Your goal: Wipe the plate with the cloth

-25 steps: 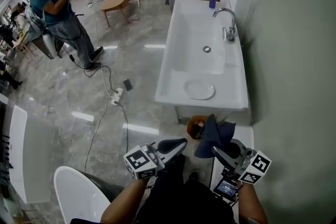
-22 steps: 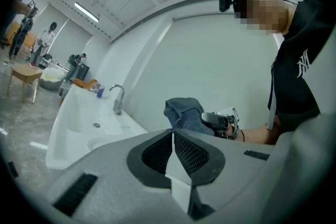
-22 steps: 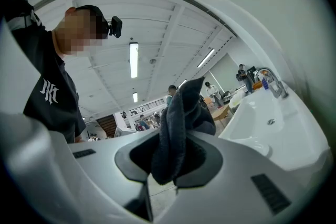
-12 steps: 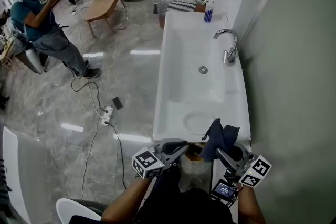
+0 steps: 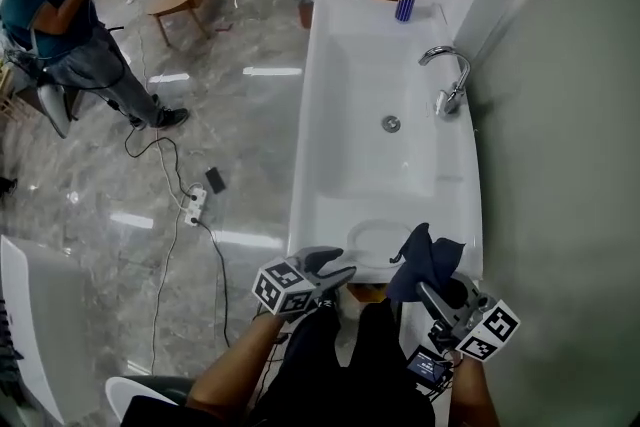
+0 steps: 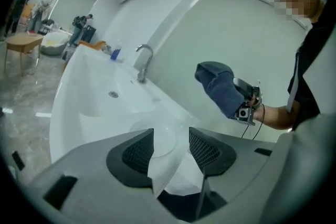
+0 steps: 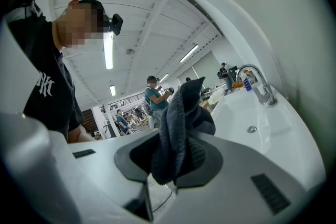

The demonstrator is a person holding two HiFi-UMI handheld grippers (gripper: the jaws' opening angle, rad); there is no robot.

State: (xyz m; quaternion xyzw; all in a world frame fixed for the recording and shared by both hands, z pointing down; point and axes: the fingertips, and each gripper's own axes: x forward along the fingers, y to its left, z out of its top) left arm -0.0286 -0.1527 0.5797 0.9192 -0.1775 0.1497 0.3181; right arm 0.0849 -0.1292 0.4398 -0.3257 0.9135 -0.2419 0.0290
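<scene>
Head view looks down on a long white sink point(image 5: 368, 80), and the plate point(image 5: 378, 237) lies flat in its near end. The left gripper point(image 5: 346, 269) hovers just beside the sink's near rim. Its jaws are opening with nothing between them, and the plate lies ahead. The right gripper point(image 5: 432, 289) has its jaws clenched on the dark blue cloth point(image 5: 424, 260), which bunches upward near the plate.
</scene>
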